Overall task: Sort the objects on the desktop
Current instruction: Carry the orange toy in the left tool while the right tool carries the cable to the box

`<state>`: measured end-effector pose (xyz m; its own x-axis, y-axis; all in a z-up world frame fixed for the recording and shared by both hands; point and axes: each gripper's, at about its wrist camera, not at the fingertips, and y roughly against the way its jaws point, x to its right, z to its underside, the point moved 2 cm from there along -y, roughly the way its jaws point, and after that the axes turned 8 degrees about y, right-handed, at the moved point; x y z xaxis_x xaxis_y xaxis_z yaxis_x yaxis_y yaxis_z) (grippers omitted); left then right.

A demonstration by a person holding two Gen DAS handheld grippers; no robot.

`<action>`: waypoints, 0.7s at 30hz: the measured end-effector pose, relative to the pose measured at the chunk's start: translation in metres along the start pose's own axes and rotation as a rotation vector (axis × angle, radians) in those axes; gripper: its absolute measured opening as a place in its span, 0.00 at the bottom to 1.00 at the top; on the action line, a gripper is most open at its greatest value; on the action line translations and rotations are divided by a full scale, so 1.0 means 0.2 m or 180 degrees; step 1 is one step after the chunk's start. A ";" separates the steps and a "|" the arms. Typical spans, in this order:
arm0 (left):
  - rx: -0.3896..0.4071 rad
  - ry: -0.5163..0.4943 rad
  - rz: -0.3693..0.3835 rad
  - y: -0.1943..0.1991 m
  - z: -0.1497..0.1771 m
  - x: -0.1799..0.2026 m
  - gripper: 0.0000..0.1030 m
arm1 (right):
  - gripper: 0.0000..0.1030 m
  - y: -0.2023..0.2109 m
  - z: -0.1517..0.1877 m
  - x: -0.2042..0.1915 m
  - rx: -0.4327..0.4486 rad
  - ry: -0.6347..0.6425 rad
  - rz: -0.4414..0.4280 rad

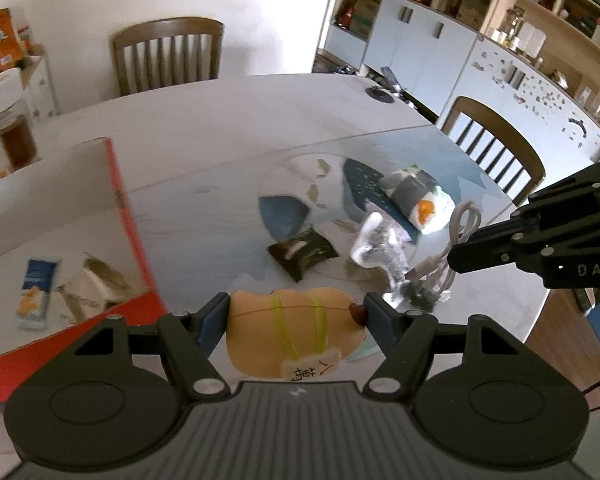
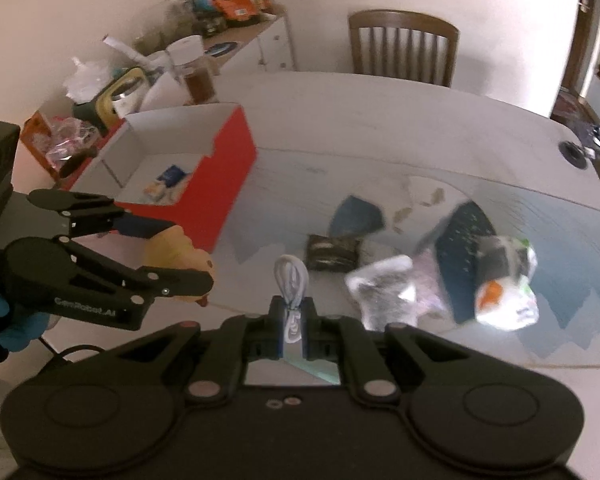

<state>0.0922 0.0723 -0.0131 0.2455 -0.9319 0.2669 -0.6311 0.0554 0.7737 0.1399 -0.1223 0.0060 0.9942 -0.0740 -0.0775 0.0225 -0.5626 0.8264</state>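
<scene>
My left gripper (image 1: 296, 312) is shut on a tan bread-shaped toy (image 1: 292, 332) with yellow bands and a paper tag, held above the table; it also shows in the right wrist view (image 2: 180, 256). My right gripper (image 2: 293, 320) is shut on a coiled white cable (image 2: 291, 284), also seen in the left wrist view (image 1: 452, 248). A red box (image 2: 224, 168) with a white inside stands to the left and holds a blue snack packet (image 1: 34, 292). On the table lie a dark packet (image 1: 302, 252), a clear plastic bag (image 2: 384, 292) and a rolled wipes pack (image 1: 418, 200).
The white table (image 1: 220, 128) has a black grommet (image 1: 380, 94) at the far side. Wooden chairs (image 1: 168, 54) stand around it. A jar (image 1: 10, 120) and a cluttered side shelf (image 2: 148, 52) are behind the box. Cabinets (image 1: 420, 52) line the right wall.
</scene>
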 end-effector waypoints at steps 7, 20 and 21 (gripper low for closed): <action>0.0068 0.0117 -0.0119 0.09 0.00 -0.16 0.70 | 0.07 -0.05 -0.14 -0.12 0.0041 0.0165 -0.0146; 0.0155 0.0268 -0.0331 0.22 -0.02 -0.47 0.70 | 0.07 -0.20 -0.41 -0.39 0.0054 0.0458 -0.0434; 0.0157 0.0274 -0.0346 0.23 -0.02 -0.49 0.70 | 0.07 -0.22 -0.43 -0.41 0.0030 0.0470 -0.0469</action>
<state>0.0428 0.1685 -0.0012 0.3752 -0.8972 0.2329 -0.6322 -0.0640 0.7721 0.0672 -0.0211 0.0234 0.9848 0.1307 -0.1140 0.1686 -0.5662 0.8068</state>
